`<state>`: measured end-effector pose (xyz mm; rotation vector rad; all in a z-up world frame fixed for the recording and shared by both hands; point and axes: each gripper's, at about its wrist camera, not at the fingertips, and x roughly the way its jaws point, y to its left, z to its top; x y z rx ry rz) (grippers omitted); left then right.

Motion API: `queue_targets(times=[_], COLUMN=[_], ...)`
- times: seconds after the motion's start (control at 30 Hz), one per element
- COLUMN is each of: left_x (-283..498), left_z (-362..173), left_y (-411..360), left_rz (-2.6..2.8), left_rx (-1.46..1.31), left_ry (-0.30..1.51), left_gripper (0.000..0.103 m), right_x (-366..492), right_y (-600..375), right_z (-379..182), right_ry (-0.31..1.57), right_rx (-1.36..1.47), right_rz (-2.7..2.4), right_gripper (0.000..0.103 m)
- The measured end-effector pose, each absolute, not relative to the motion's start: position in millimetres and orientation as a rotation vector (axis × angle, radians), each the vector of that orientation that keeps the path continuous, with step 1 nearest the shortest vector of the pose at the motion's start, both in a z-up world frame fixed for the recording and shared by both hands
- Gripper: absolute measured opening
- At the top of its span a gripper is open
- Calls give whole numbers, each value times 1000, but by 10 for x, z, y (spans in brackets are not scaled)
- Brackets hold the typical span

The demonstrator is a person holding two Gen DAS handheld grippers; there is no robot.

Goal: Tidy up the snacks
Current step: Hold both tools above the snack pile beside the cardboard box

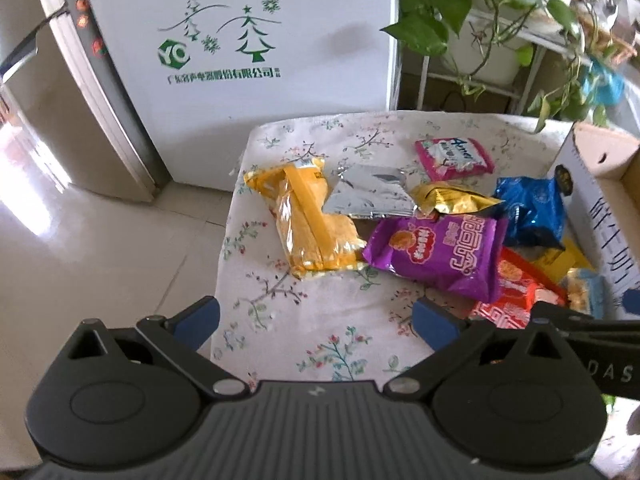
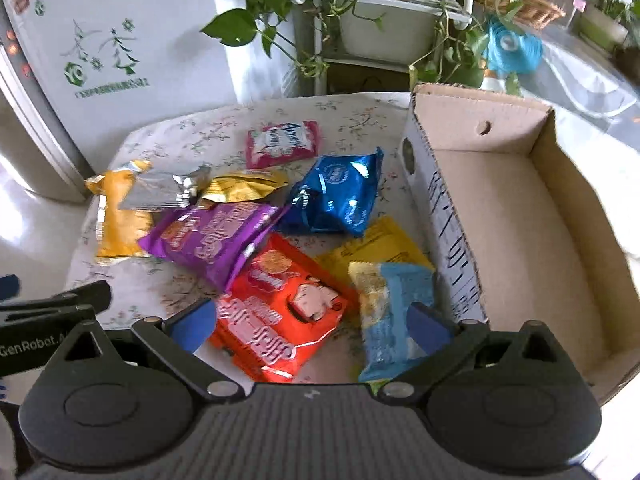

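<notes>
Nearest the right wrist camera, the right tool (image 2: 310, 324) hangs with its blue-padded fingers spread wide and nothing between them, above an orange-red snack pack (image 2: 280, 308) and a light-blue snack pack (image 2: 394, 312) lying on the floral-clothed desk (image 2: 168, 136). Both packs sit just beside the near wall of an open cardboard box (image 2: 516, 216), whose inside holds no snacks. A yellow packet (image 2: 380, 244) lies partly under the light-blue one, and a dark blue foil bag (image 2: 340, 196) rests just past it, close to the box's corner. A purple bag (image 2: 216, 240) overlaps the orange-red pack's far edge.

The left tool (image 1: 316, 320) is likewise wide apart and holds nothing, hovering over bare cloth near the desk's front edge. Ahead of it lies a long yellow-wrapped snack (image 1: 308, 220), touching a silver foil pouch (image 1: 370, 196); a gold packet (image 1: 452, 198) sits between the pouch and the blue bag. A pink packet (image 1: 454, 158) lies apart, farther back. Behind the desk stand a white appliance (image 1: 240, 60) with green tree graphics and a trailing green plant (image 1: 460, 12) on a white rack
</notes>
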<state>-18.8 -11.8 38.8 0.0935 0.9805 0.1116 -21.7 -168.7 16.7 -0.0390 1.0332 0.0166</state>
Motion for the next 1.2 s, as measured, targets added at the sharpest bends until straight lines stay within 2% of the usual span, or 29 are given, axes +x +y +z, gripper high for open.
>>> queue_targets(times=[1.2], left_x=[-120], left_z=[366], left_y=[-140], left_rz=[163], left_rx=[86], left_ry=[981], left_gripper=[99], right_x=[-130], right_y=[-1653], right_z=[137], right_ry=[1024], right_rx=[-11], right_rz=[-23], right_gripper=[103])
